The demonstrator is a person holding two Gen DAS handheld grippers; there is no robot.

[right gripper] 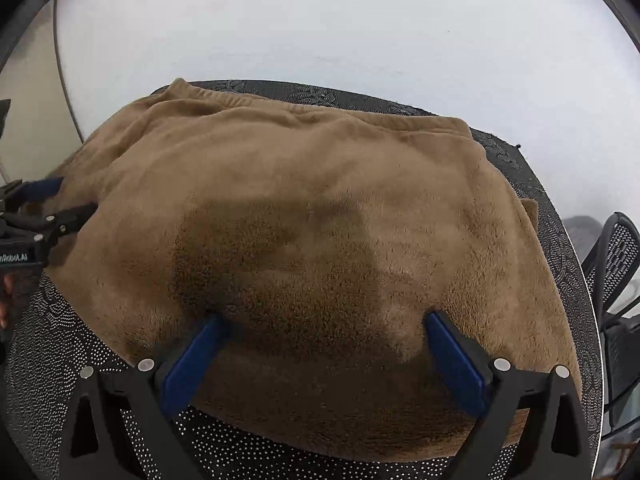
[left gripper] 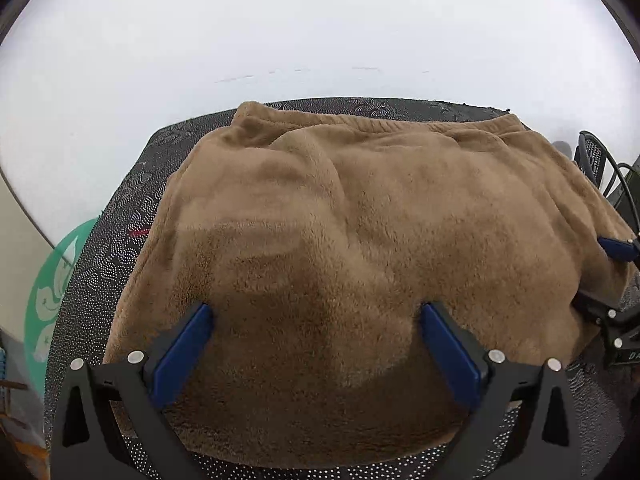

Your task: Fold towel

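A thick brown fleece towel (left gripper: 340,240) lies folded on a black dotted mat (left gripper: 104,264), covering most of it. In the left wrist view my left gripper (left gripper: 316,312) stands open just above the towel's near part, blue pads wide apart, nothing between them. The right gripper's blue fingers (left gripper: 618,248) show at the right edge by the towel's side. In the right wrist view the same towel (right gripper: 320,220) fills the middle, and my right gripper (right gripper: 326,322) hovers open over its near part. The left gripper (right gripper: 52,204) appears at the left edge beside the towel.
The mat (right gripper: 72,352) lies on a round white table (left gripper: 280,40). A black mesh chair (right gripper: 616,256) stands to the right. A green round decal (left gripper: 52,292) shows at the far left. A hand (right gripper: 6,300) is at the left edge.
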